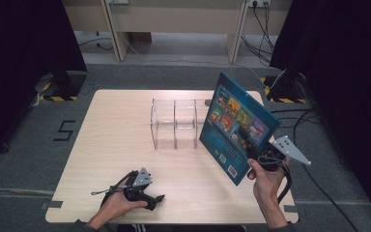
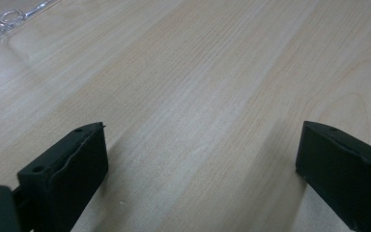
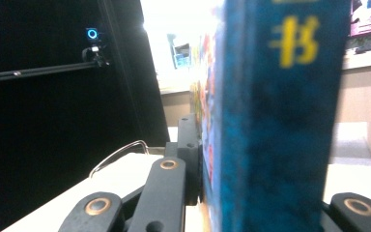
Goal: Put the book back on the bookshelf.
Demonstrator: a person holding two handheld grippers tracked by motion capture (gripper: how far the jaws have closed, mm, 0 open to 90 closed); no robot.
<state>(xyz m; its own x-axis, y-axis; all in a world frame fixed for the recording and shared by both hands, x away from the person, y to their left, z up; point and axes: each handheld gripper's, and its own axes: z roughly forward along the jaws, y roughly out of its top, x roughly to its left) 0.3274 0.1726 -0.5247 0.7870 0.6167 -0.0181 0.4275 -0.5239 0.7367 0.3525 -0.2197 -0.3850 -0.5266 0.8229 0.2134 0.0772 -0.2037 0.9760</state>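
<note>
My right gripper (image 1: 246, 137) is shut on a blue picture book (image 1: 236, 125), which it holds tilted in the air over the right side of the table. In the right gripper view the book's spine (image 3: 280, 121) stands upright between the jaws, and one finger (image 3: 189, 154) presses on its cover. My left gripper (image 1: 147, 187) rests low near the table's front edge, held by a hand. Its jaws (image 2: 200, 140) stand wide open over bare wood with nothing between them.
A clear plastic rack with upright dividers (image 1: 174, 123) stands at the middle of the light wooden table (image 1: 111, 145); its corner (image 2: 9, 14) appears in the left gripper view. Dark curtains hang on both sides, and cables lie on the floor at the right.
</note>
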